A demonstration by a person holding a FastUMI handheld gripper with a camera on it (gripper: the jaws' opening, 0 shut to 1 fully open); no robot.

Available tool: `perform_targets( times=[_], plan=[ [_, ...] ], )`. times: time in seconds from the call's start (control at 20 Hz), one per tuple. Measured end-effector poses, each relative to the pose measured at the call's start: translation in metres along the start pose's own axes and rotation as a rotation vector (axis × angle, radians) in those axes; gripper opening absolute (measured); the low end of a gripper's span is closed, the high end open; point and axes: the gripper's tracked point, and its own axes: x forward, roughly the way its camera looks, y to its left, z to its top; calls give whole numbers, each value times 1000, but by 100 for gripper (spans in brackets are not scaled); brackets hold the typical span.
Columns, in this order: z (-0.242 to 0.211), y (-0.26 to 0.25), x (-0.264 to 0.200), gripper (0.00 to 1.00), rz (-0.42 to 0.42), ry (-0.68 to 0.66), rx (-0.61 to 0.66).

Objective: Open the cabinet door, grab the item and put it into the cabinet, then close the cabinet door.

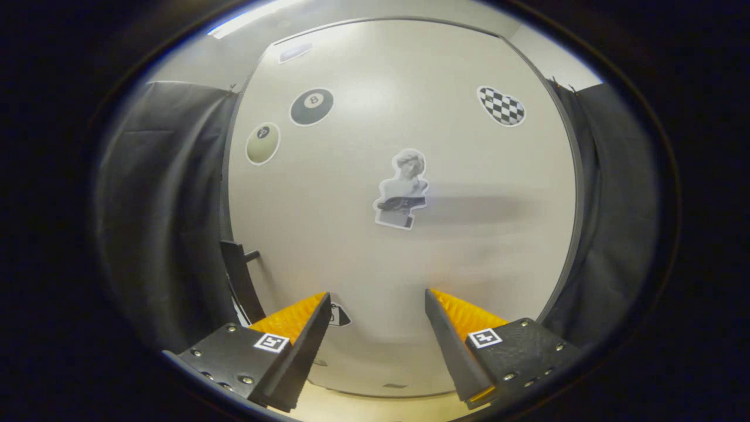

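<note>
while the gripper [378,296] points straight at the cabinet door [457,258], its two fingers [302,328] stand wide apart at the bottom of the frame and they hold nothing; only the pale door surface is seen in the gap between them. the door fills the centre of the frame and it looks closed, with its dark edge running around the top and down both sides. on the door there are several stickers: a bust sticker [403,187] near the middle of the frame, a black eight-ball sticker [312,106] in the upper left, a pale ball sticker [263,143] just below and left of it, and a checkered sticker [501,106] in the upper right. one small sticker [338,315] is at the lower part of the door, partly hidden behind the left finger, and another faint one [295,51] is near the top left corner of the door. a dark handle [240,281] is at the left edge of the door, in the lower left of the frame, just above the left finger. black cloth [164,223] hangs on the left side and also on the right side of the cabinet. under the door, at the very bottom of the frame, a light wooden surface [363,410] is visible between the fingers. the item to put inside cannot be told from this view
</note>
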Motion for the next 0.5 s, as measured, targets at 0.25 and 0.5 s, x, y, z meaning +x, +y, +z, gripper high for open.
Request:
perform_targets(
  times=[0.25, 0.5],
  plan=[
    [32, -21, -15, 95, -12, -84, 3],
    [75, -86, -61, 95, -80, -179, -43]
  ],
)
